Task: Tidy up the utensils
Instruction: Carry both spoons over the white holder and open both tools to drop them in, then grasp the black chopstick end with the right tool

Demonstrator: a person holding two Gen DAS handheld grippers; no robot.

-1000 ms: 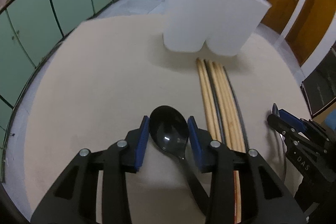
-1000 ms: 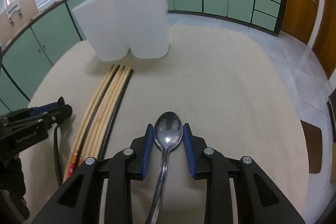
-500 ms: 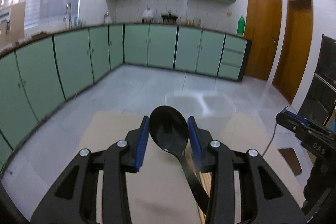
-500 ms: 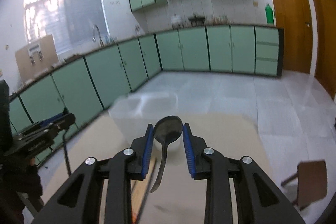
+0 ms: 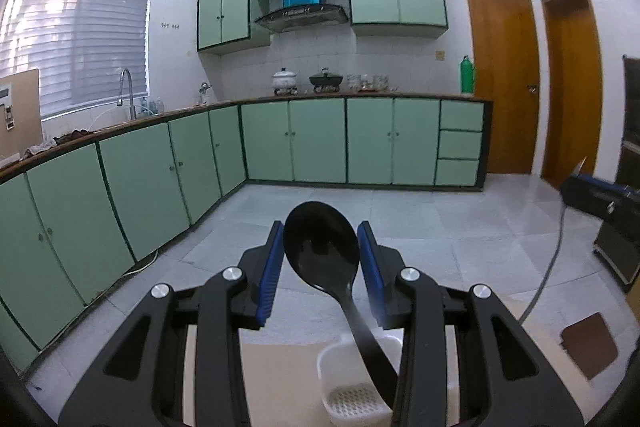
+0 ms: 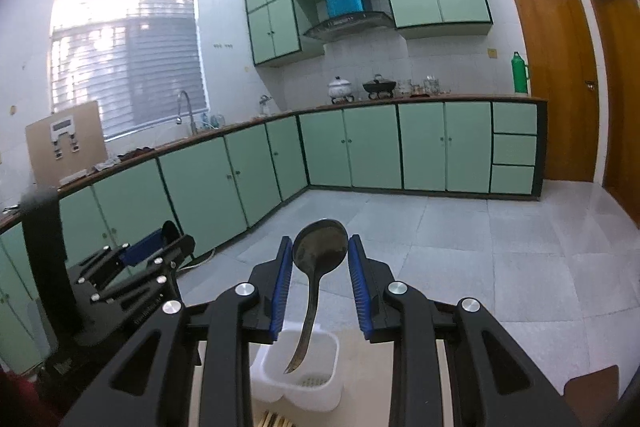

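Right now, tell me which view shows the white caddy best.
The right wrist view: the caddy shows an open compartment and its front wall, with the metal spoon hanging over it. In the left wrist view the black spoon and a finger hide much of it.

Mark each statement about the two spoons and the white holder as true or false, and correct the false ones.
1. The left tongs grip a black spoon. True.
2. The right tongs are empty. False: they grip a metal spoon.
3. Both spoons are held bowl-up. True.
4. The white holder sits below the metal spoon's handle. True.
5. The metal spoon already rests inside the holder. False: it hangs above it.
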